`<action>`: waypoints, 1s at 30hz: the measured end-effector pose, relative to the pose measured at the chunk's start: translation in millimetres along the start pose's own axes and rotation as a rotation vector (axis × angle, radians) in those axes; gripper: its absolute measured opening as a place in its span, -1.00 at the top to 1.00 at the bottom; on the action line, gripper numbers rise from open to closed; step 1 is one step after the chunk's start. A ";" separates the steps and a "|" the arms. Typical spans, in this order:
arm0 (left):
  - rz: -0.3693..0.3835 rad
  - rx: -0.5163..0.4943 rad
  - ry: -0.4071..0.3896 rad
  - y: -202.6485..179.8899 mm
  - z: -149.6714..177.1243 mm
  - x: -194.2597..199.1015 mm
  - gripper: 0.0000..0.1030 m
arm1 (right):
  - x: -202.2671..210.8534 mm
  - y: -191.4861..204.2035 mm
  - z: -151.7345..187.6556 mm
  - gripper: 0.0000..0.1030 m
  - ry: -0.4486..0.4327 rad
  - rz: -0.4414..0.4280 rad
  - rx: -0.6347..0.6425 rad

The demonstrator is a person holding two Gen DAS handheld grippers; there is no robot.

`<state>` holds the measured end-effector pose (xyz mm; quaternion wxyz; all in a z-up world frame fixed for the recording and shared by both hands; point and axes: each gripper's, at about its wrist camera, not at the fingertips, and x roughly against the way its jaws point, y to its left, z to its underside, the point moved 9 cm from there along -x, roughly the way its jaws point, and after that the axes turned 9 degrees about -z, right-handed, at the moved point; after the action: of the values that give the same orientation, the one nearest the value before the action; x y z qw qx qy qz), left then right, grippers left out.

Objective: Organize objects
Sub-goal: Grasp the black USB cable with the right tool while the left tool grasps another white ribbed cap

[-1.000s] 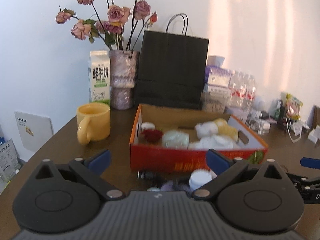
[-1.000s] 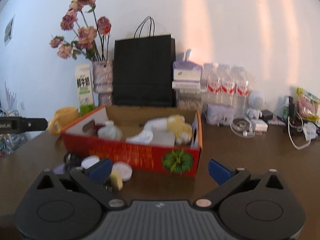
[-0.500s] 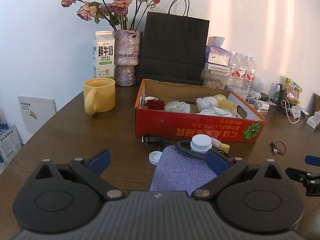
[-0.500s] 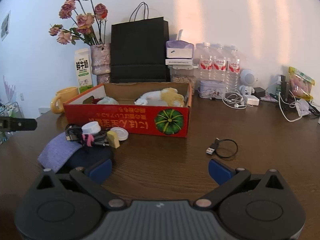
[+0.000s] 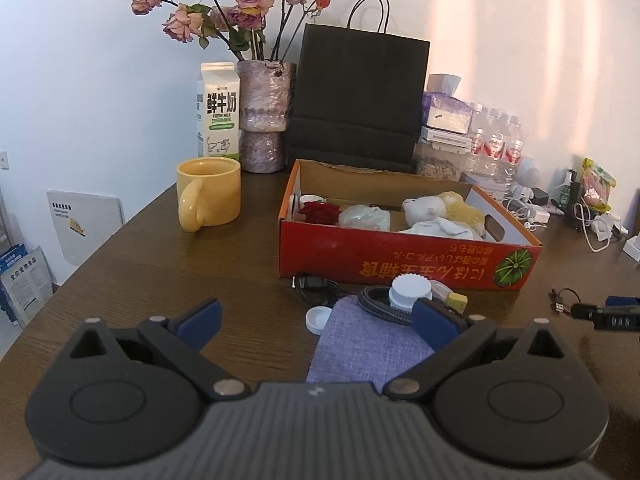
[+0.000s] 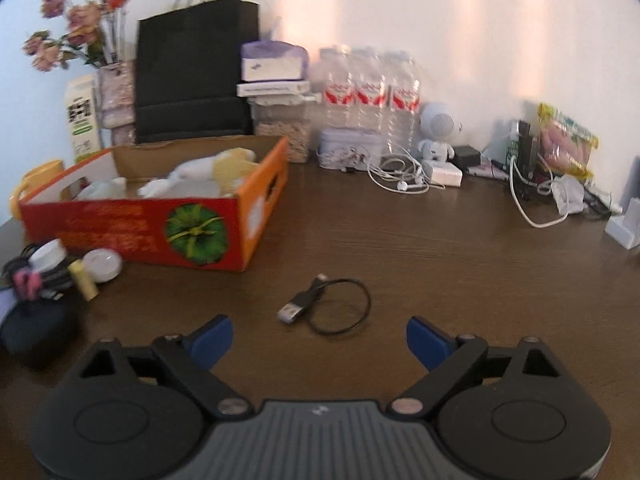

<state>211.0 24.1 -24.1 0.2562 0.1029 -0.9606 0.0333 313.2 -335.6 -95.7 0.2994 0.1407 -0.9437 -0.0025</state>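
A red cardboard box (image 5: pixel 404 256) holds a plush toy (image 5: pixel 440 208), a red rose and wrapped items; it also shows in the right wrist view (image 6: pixel 144 232). In front of it lie a purple cloth (image 5: pixel 368 344), a white-capped jar (image 5: pixel 410 292), a white lid (image 5: pixel 319 319) and dark cords. My left gripper (image 5: pixel 316 320) is open and empty over the cloth's near end. My right gripper (image 6: pixel 320 336) is open and empty, just short of a coiled black USB cable (image 6: pixel 332 308). The right gripper's tip shows at the left wrist view's right edge (image 5: pixel 608 312).
A yellow mug (image 5: pixel 210 194), milk carton (image 5: pixel 219 110), flower vase (image 5: pixel 266 116) and black paper bag (image 5: pixel 356 96) stand behind the box. Water bottles (image 6: pixel 372 96), a tin, earphones and chargers (image 6: pixel 404 176) line the back wall. A snack packet (image 6: pixel 564 140) is at far right.
Both grippers have pulled back from the box and risen. The right gripper has turned right, so the USB cable now lies between its fingers. Both stay open.
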 end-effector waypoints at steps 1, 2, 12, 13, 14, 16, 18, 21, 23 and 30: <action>-0.002 0.001 0.001 -0.4 -0.4 -0.7 -1.00 | -4.2 0.4 -3.5 -0.65 -0.005 -0.008 0.000; -0.004 0.001 0.002 -1.0 -0.6 -1.4 -1.00 | -7.7 1.9 -6.4 -0.61 -0.010 -0.013 0.003; 0.012 -0.015 0.015 -12.6 1.7 -6.5 -1.00 | -48.1 10.2 -7.2 0.32 0.051 -0.025 -0.018; 0.014 -0.016 0.016 -13.5 2.3 -6.9 -1.00 | -48.7 9.8 -7.4 0.36 0.052 -0.024 -0.024; 0.016 -0.017 0.019 -14.5 3.3 -7.3 -1.00 | -49.0 9.3 -7.6 0.39 0.051 -0.024 -0.031; 0.021 -0.018 0.026 -15.8 5.7 -8.7 -1.00 | -49.3 9.2 -7.6 0.64 0.043 -0.032 -0.038; 0.028 -0.019 0.031 -17.0 7.4 -9.9 -1.00 | -48.7 10.6 -7.0 0.70 0.035 -0.046 -0.043; 0.031 -0.018 0.035 -17.1 9.0 -10.4 -1.00 | -47.2 14.2 -6.1 0.71 0.029 -0.048 -0.034; 0.030 -0.015 0.034 -16.3 8.7 -10.8 -1.00 | -45.2 16.7 -7.4 0.72 0.015 -0.054 -0.039; 0.031 -0.006 0.030 -19.0 3.8 -17.7 -1.00 | -23.4 39.9 -11.4 0.72 -0.086 -0.094 -0.025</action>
<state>228.3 8.3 -36.0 0.2702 0.0868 -0.9582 0.0360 327.4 -290.2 -96.0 0.2598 0.1811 -0.9479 -0.0344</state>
